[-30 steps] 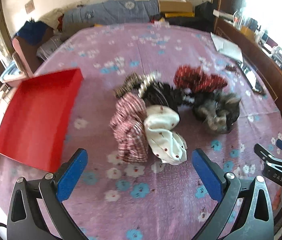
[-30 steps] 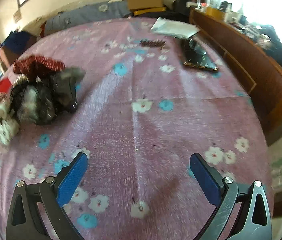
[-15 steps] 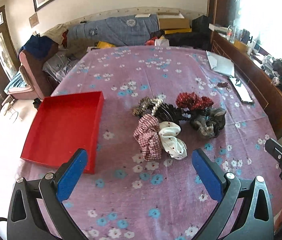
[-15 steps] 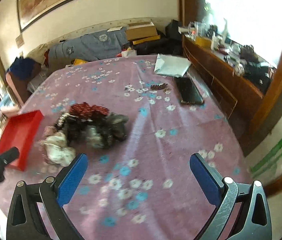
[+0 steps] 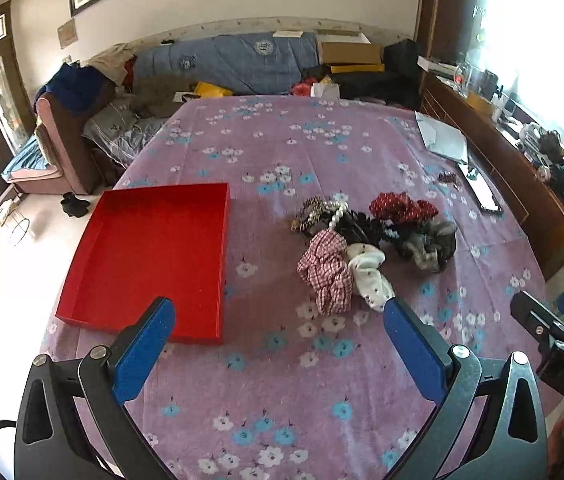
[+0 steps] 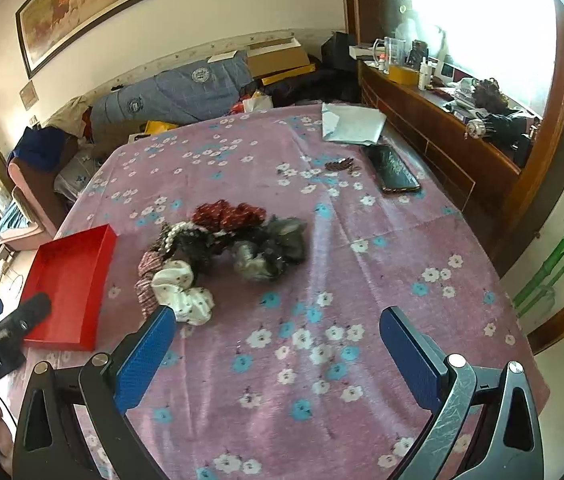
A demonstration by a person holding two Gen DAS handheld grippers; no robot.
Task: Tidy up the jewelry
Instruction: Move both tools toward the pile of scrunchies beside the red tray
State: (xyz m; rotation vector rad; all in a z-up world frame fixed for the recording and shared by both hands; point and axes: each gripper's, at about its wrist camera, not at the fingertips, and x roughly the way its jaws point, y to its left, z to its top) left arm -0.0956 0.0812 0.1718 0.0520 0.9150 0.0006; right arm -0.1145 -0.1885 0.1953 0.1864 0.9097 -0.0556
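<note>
Red tray point(image 5: 150, 256): lying left of the scrunchie pile, well apart from it, holding nothing.
Left gripper point(image 5: 278, 340): hovering on the near side of the pile, jaws standing wide apart, gripping nothing.
Scrunchie pile point(image 5: 370, 240): sitting on the floral cloth point(image 5: 282, 380); checked scrunchie point(image 5: 328, 272) and white scrunchie point(image 5: 370, 276) lying nearest.
Right gripper point(image 6: 278, 344): hovering near the pile's right, jaws gaping, carrying nothing.
Phone point(image 6: 392, 168): lying far right of the pile.

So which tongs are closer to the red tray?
Left. The left tongs hang just past the red tray's near corner; the right tongs sit farther off, beyond the scrunchie pile.
</note>
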